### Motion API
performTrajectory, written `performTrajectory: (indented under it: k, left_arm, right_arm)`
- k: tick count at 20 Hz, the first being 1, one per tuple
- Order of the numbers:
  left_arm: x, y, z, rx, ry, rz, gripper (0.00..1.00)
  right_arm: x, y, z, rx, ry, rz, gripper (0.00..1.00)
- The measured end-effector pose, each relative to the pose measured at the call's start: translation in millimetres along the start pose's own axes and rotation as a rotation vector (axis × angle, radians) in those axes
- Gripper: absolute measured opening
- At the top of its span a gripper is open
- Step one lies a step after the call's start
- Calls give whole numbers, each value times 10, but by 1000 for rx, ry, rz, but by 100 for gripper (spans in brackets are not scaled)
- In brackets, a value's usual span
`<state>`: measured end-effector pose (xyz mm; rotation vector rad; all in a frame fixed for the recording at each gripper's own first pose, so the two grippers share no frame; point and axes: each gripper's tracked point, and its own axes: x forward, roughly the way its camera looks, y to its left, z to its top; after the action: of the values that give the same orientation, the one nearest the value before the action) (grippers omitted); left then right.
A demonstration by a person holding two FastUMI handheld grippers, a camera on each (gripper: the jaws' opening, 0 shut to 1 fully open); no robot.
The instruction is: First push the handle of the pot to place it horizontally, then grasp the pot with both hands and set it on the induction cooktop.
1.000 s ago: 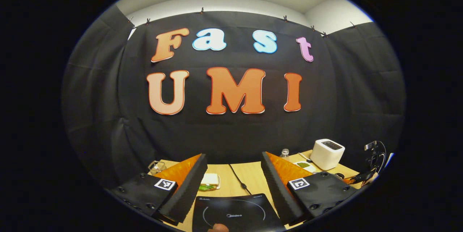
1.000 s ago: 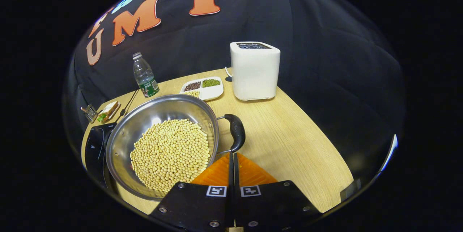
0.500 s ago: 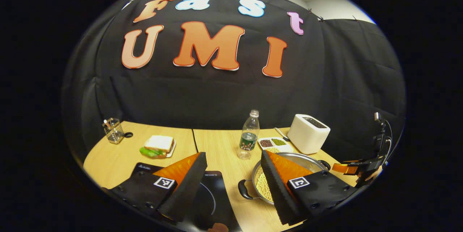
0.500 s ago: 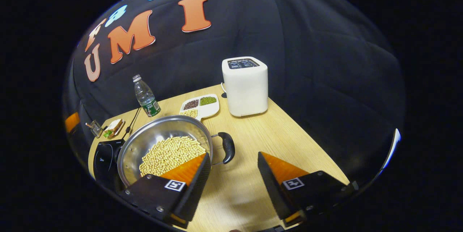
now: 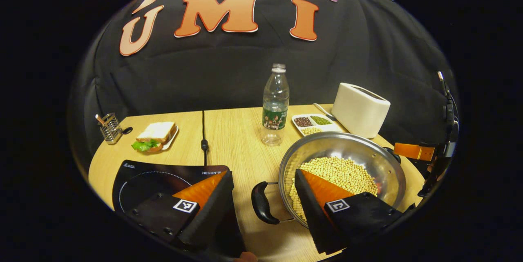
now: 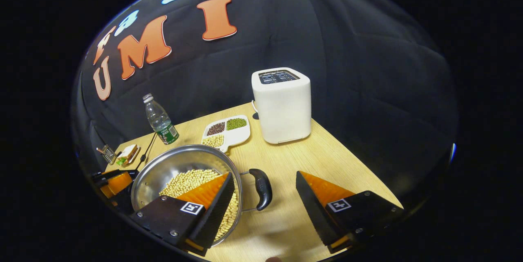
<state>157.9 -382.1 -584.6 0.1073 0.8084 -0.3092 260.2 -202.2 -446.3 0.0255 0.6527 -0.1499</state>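
Note:
A steel pot (image 5: 339, 145) full of soybeans (image 5: 339, 170) stands on the wooden table, right of the black induction cooktop (image 5: 155, 178). Its black left handle (image 5: 260, 203) lies between the fingers of my open left gripper (image 5: 262, 174), untouched by either finger. In the right gripper view the pot (image 6: 171, 166) sits at the lower left, and its black right handle (image 6: 263, 188) lies in the gap of my open right gripper (image 6: 265, 175). The right gripper (image 5: 412, 151) also shows beyond the pot's far rim, and the left gripper (image 6: 114, 180) shows past the pot's left side.
A water bottle (image 5: 275, 104), a divided dish of beans (image 5: 312, 122) and a white toaster (image 5: 359, 108) stand behind the pot. A sandwich plate (image 5: 155, 135), a wire holder (image 5: 108, 127) and a black cable (image 5: 203, 131) lie at the back left. The table edge runs close on the right.
My left gripper has tilted down and come in toward the pot's left handle. My right gripper went from shut to open and now straddles the right handle.

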Motion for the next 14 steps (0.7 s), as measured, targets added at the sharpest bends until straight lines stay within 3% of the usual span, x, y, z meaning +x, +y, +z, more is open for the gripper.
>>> performTrajectory:
  k: [10, 12, 13, 14]
  left_arm:
    - [334, -177, -316, 16, 102, -43, 99]
    - [353, -214, -404, 8, 135, -47, 98]
    - [383, -207, -396, 12, 127, -44, 93]
    - [388, -188, -372, 21, 121, -37, 96]
  right_arm:
    - [358, 201, -338, -42, 120, 47, 95]
    - [422, 218, -315, -42, 115, 51, 95]
    - [464, 212, -291, -41, 106, 47, 94]
    - [511, 216, -284, -46, 101, 48, 91]
